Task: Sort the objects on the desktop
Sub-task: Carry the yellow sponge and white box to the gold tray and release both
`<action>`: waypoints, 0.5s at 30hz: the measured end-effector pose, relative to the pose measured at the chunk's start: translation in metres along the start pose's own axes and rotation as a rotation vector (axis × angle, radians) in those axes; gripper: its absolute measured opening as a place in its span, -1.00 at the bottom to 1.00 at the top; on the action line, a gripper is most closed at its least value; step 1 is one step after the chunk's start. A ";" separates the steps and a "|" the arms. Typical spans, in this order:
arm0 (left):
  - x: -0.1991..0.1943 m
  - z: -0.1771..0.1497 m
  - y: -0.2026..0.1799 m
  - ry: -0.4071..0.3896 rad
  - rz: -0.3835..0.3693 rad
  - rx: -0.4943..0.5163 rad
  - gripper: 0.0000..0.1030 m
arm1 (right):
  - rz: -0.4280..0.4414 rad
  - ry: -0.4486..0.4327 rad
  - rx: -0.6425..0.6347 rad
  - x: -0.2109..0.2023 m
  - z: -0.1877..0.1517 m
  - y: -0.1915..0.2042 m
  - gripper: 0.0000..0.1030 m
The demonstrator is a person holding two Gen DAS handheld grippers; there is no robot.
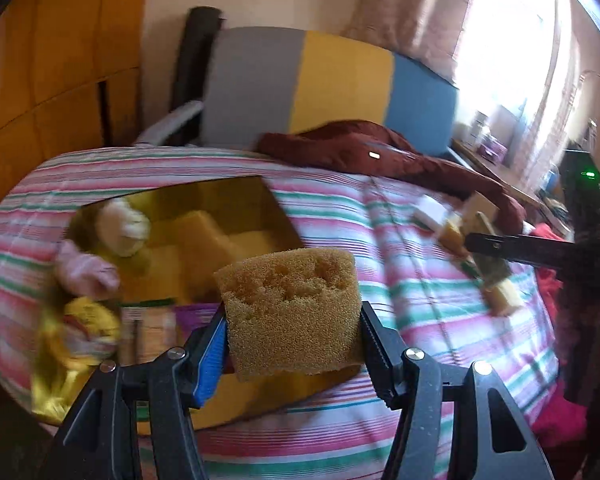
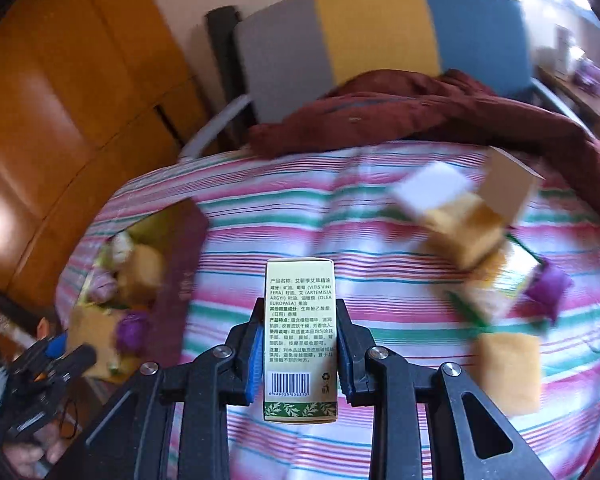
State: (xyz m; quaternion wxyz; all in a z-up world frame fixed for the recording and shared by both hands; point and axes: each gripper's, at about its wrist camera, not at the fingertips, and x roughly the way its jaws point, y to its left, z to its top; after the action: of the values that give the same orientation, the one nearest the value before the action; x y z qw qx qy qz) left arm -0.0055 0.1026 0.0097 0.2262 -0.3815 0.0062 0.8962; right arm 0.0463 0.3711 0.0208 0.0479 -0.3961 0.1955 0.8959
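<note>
Jaws of left gripper (image 1: pixel 294 344) pinching porous tan sponge (image 1: pixel 290 312), right gripper (image 2: pixel 299 344) clamping slim printed carton (image 2: pixel 299 340)

Bedspread: striped pink, green and white (image 1: pixel 340 208)
Headboard: grey, yellow, blue panels (image 1: pixel 332 80)
Jacket: maroon, crumpled against the headboard (image 2: pixel 420 108)
Wardrobe: orange wood (image 2: pixel 60 92)
Window: bright, curtained (image 1: pixel 496 40)

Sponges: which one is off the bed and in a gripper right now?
The brown sponge, clamped between the left gripper fingers. The other yellow sponges lie loose on the striped bedspread or in the gold box.
</note>
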 end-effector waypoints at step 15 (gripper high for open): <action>-0.007 -0.027 0.105 0.032 0.161 -0.142 0.27 | 0.282 0.081 -0.115 0.060 -0.015 0.157 -0.41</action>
State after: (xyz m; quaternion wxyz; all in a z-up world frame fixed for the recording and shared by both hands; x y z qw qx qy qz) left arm -0.0258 0.0001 -0.0218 0.1255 -0.4092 -0.0231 0.9035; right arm -0.0217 0.2173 0.0169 -0.1093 -0.4024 0.1994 0.8868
